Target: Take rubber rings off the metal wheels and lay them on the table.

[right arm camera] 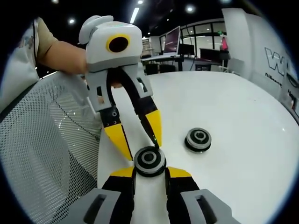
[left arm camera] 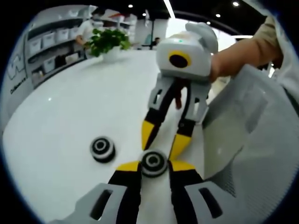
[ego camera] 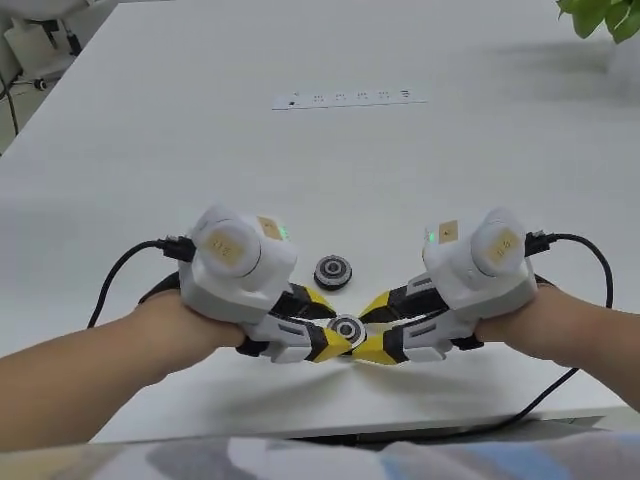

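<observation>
A small metal wheel with a black rubber ring is held just above the white table near its front edge. My left gripper and right gripper meet on it from opposite sides. In the left gripper view my own jaws are shut on the wheel, with the right gripper pinching it from the far side. In the right gripper view the wheel sits between my right gripper tips, facing the left gripper. A second ringed wheel lies flat on the table just behind.
A white socket strip lies at the far middle of the table. A potted plant stands at the far right corner. Black cables trail from both grippers. A mesh chair back is close to the table's front edge.
</observation>
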A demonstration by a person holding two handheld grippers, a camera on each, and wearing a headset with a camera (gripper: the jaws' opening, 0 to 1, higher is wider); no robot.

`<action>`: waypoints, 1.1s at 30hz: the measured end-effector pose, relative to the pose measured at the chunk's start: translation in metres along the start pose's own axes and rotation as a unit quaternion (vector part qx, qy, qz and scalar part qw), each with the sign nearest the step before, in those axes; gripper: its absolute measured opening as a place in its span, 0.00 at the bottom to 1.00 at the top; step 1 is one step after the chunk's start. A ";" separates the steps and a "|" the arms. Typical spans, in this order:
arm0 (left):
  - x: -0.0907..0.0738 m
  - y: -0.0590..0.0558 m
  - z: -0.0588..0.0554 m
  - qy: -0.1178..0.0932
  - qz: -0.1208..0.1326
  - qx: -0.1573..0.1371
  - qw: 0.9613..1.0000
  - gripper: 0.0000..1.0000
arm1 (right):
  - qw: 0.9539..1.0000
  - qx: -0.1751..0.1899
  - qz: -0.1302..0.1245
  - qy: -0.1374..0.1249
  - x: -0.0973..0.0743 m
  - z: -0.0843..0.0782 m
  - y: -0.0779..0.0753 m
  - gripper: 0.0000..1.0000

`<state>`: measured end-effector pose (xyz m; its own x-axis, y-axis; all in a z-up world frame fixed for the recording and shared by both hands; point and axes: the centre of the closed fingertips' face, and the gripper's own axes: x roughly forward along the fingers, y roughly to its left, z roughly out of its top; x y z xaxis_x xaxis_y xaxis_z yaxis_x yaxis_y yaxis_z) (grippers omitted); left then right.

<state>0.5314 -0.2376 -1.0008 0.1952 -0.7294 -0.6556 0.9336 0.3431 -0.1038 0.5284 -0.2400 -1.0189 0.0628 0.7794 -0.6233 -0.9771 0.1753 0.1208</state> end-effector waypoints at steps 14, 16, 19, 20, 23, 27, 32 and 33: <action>0.004 0.001 -0.001 0.006 0.022 0.048 0.999 0.14 | 1.000 0.002 -0.003 -0.001 -0.001 -0.001 0.000 0.21; 0.004 0.002 -0.001 0.005 0.023 0.049 0.999 0.14 | 1.000 0.004 -0.004 -0.001 -0.002 -0.001 0.001 0.21; 0.004 0.002 -0.001 0.004 0.026 0.052 0.998 0.14 | 1.000 0.007 -0.004 -0.001 -0.003 -0.002 0.001 0.19; 0.004 0.002 -0.001 0.004 0.026 0.052 0.998 0.14 | 1.000 0.008 -0.004 -0.002 -0.003 -0.003 0.001 0.18; 0.004 0.002 -0.001 0.003 0.026 0.052 0.998 0.14 | 1.000 0.011 -0.005 0.000 -0.004 -0.004 0.000 0.16; 0.004 0.002 -0.001 0.002 0.027 0.051 0.998 0.14 | 1.000 0.014 -0.006 0.003 -0.006 -0.007 -0.001 0.10; 0.004 0.002 -0.001 0.000 0.029 0.051 0.998 0.13 | 1.000 0.023 -0.007 0.001 -0.006 -0.006 -0.001 0.07; 0.004 0.002 -0.001 0.000 0.029 0.051 0.998 0.13 | 1.000 0.027 -0.012 0.002 -0.007 -0.007 -0.004 0.04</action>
<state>0.5337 -0.2398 -1.0042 0.2498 -0.7098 -0.6586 0.9465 0.3225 0.0115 0.5303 -0.2501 -1.0204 0.0856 0.7726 -0.6291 -0.9631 0.2259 0.1464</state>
